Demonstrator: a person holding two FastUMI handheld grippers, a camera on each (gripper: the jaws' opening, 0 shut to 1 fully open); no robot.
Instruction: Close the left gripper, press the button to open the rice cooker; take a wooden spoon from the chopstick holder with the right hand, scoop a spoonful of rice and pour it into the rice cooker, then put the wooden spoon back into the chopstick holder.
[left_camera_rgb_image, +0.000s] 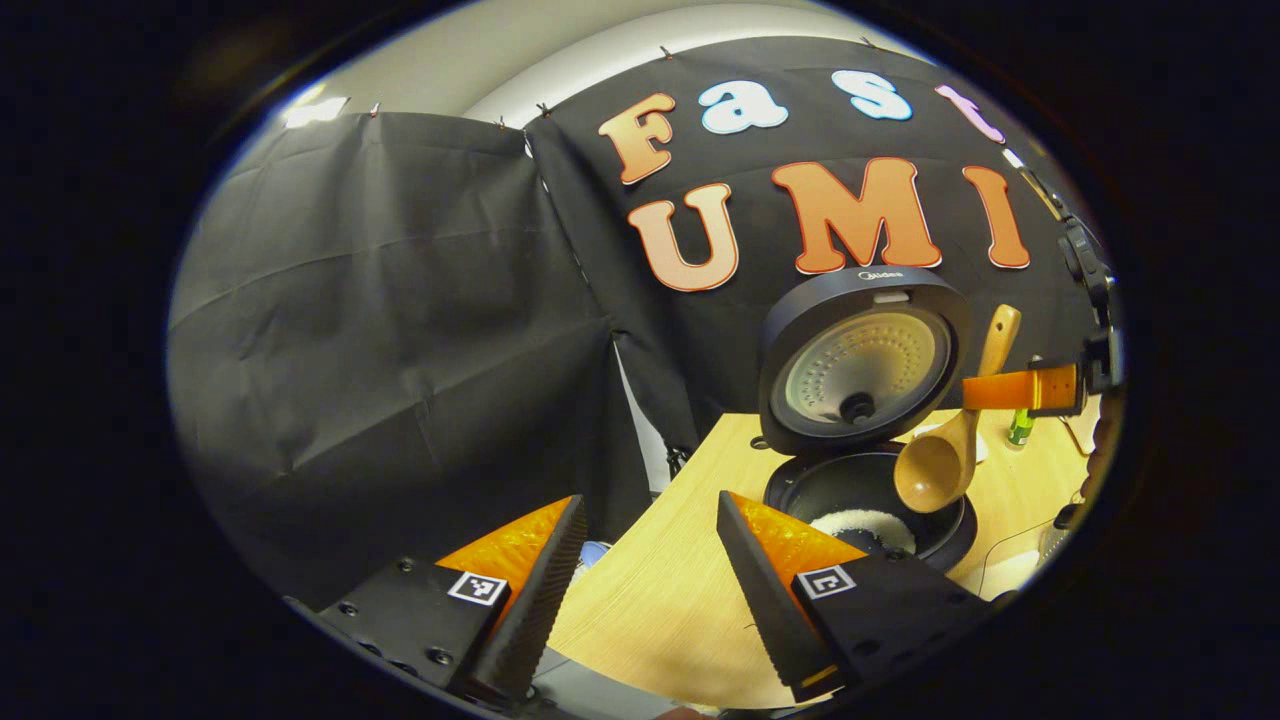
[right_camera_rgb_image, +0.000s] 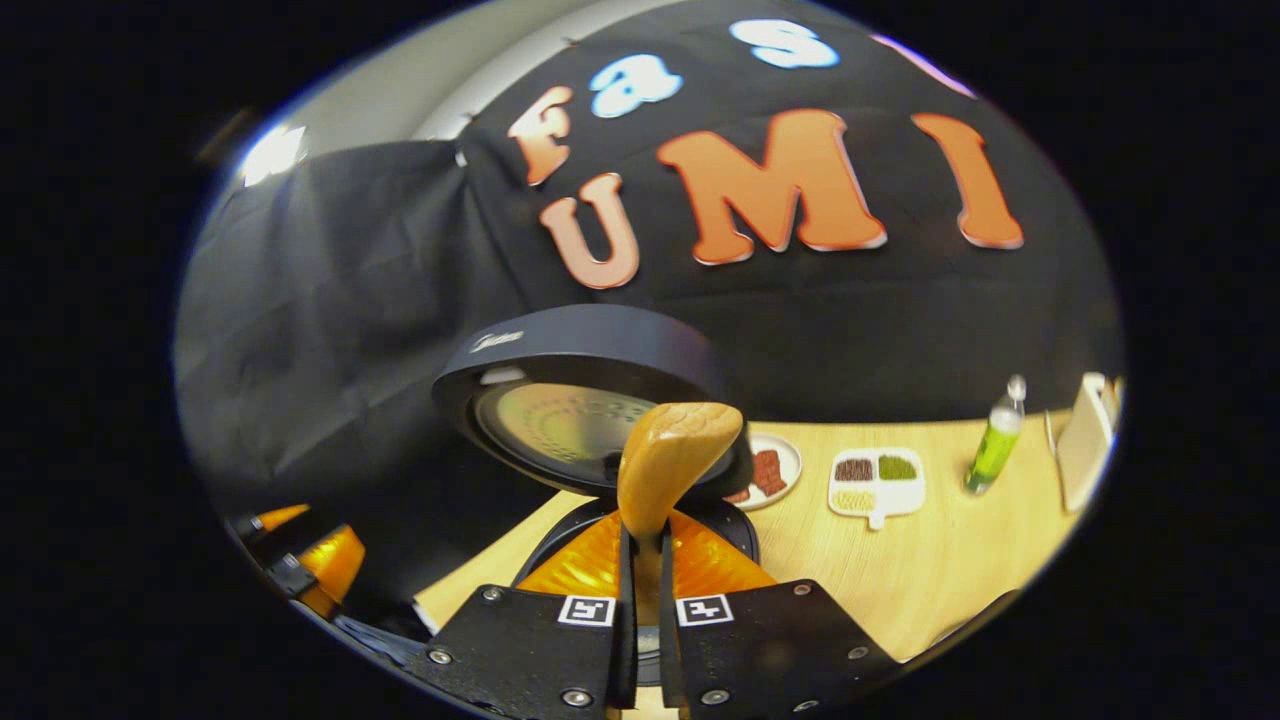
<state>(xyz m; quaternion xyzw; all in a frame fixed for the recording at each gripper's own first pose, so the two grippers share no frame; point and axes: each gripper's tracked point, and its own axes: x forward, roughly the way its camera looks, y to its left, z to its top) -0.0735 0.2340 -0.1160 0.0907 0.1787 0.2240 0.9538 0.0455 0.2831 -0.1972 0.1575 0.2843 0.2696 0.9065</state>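
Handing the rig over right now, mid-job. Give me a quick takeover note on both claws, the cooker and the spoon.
Left claw: open, holding nothing, low over the table in front of the rice cooker.
Right claw: shut on the wooden spoon, bowl tipped over the pot.
Cooker lid is up; white rice lies in the pot.
Done: lid opened, spoon taken, a scoop apparently poured.
Left: return the spoon to the chopstick holder.
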